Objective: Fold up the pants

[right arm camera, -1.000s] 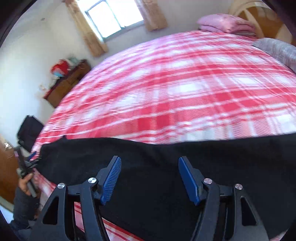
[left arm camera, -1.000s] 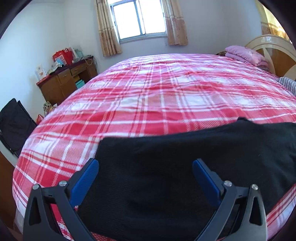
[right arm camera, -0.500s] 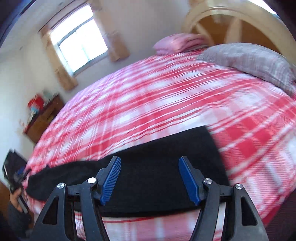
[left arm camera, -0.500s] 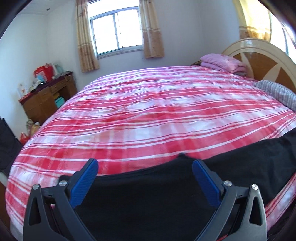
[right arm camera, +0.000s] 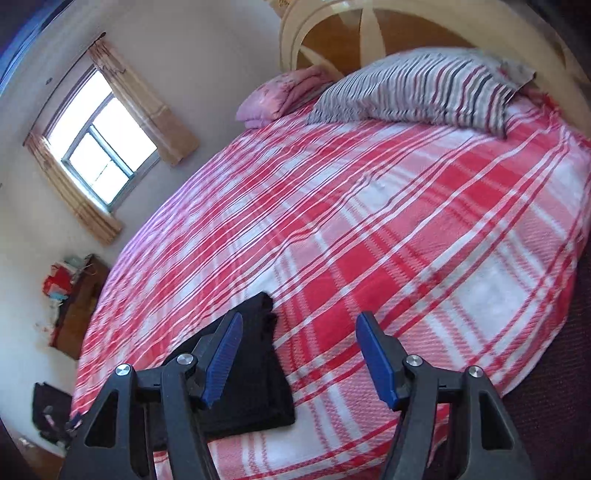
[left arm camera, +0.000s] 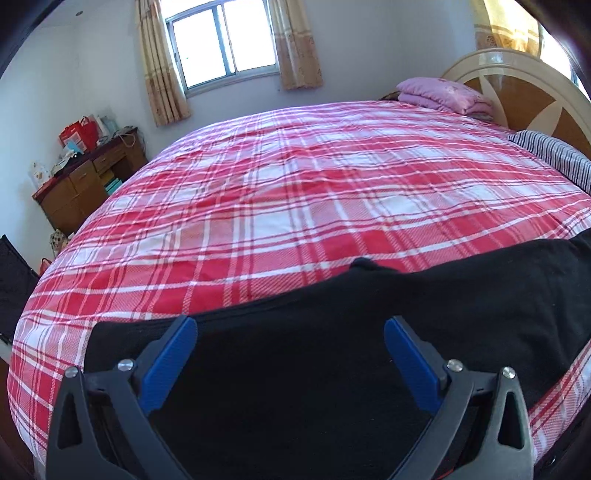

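The black pants [left arm camera: 332, 332] are lying flat along the near edge of the bed [left arm camera: 295, 192], their long axis running side to side across the left wrist view, from a squared end near the bed's left corner to the right edge of the picture. A small bump of cloth is sticking up on their far edge, about midway along. In the right wrist view the pants [right arm camera: 255, 365] are showing as a dark strip that is ending in a squared end just left of centre, pointing toward the headboard [right arm camera: 369, 33].

Compared with a second ago, the right gripper [right arm camera: 297, 356] is swinging off the cloth toward the head of the bed; before, it was looking down onto black fabric, and now mostly plaid is filling its view. The left gripper [left arm camera: 290, 354] is tilting back down, so more of the pants is showing under it than half a second ago.

Both grippers are standing wide apart at the fingers, gripping nothing. The left one is hovering over the pants, its blue pads [left arm camera: 168, 363] framing black cloth. The right one's left pad [right arm camera: 223, 356] is overlapping the pants' end, its other pad sitting over bare plaid.

Farther off, a striped pillow [right arm camera: 424, 92] and a pink folded blanket [left arm camera: 443, 94] are resting by the headboard, with a window [left arm camera: 221, 40] and a wooden desk [left arm camera: 85, 184] beyond.
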Available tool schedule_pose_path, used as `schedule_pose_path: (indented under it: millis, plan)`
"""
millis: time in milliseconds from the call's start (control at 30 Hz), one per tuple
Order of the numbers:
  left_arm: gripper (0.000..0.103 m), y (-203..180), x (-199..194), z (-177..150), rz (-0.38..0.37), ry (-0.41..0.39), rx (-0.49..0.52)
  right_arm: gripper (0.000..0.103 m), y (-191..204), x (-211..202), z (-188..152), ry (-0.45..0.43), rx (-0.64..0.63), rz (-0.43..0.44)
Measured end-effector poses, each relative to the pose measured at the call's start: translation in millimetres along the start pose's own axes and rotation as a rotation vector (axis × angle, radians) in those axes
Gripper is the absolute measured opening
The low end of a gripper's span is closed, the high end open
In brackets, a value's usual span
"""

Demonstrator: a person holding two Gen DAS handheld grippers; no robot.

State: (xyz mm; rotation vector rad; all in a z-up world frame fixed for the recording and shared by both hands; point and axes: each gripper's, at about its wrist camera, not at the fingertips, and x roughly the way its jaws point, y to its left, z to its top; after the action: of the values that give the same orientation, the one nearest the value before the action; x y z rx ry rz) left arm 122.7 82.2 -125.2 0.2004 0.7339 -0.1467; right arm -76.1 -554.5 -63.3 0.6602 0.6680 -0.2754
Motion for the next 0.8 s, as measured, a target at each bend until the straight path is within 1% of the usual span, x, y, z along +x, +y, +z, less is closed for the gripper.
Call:
schedule_pose_path:
  millis: [67, 133, 167, 200, 233, 333, 367, 433, 500, 633, 667, 700, 800]
  plan:
    - [0.103, 3.3, 0.2, -0.3, 0.007, 0.001, -0.003, 0.059, 5.8, 9.0, -4.4, 0.05, -0.015, 0.042]
    - [0.103, 5.4, -0.3, -0.4, 0.015, -0.002, -0.002, 0.056, 9.6, 17.6, -10.7, 0.095, -0.032, 0.062]
    - [0.103, 6.9, -0.1, -0.4, 0.019, -0.002, -0.003, 0.054, 12.1, 21.2, -13.9, 0.116, -0.039, 0.061]
    - [0.103, 9.5, 0.6, -0.2, 0.021, 0.0, -0.006, 0.05, 13.9, 27.3, -17.2, 0.145, -0.047, 0.055]
    - [0.103, 12.1, 1.0, -0.3, 0.024, 0.001, -0.008, 0.047, 15.4, 31.7, -19.7, 0.159, -0.053, 0.05]
    - [0.103, 22.2, 3.1, -0.5, 0.041, 0.008, -0.013, 0.046, 17.2, 32.6, -22.9, 0.163, -0.068, 0.053]
    - [0.103, 26.6, 4.1, -0.6, 0.05, 0.011, -0.018, 0.044, 16.4, 32.1, -22.8, 0.166, -0.062, 0.062]
    - [0.103, 39.2, 5.5, -1.6, 0.074, 0.019, -0.037, 0.031, 15.0, 34.0, -23.6, 0.188, -0.045, 0.097]
    - [0.103, 51.7, 6.7, -2.7, 0.097, 0.025, -0.058, 0.03, 16.0, 34.8, -26.3, 0.203, -0.05, 0.111]
    - [0.103, 77.0, 10.6, -7.4, 0.135, 0.044, -0.104, 0.03, 17.0, 37.1, -25.7, 0.209, -0.061, 0.11]
    - [0.103, 82.1, 11.5, -8.7, 0.14, 0.048, -0.112, 0.03, 14.3, 37.5, -25.2, 0.209, -0.049, 0.121]
    - [0.103, 87.6, 13.7, -10.8, 0.148, 0.056, -0.12, 0.025, 10.4, 39.1, -24.3, 0.208, -0.036, 0.131]
    - [0.103, 101.9, 20.4, -16.1, 0.172, 0.085, -0.143, 0.022, -7.5, 40.7, -21.9, 0.213, 0.042, 0.205]
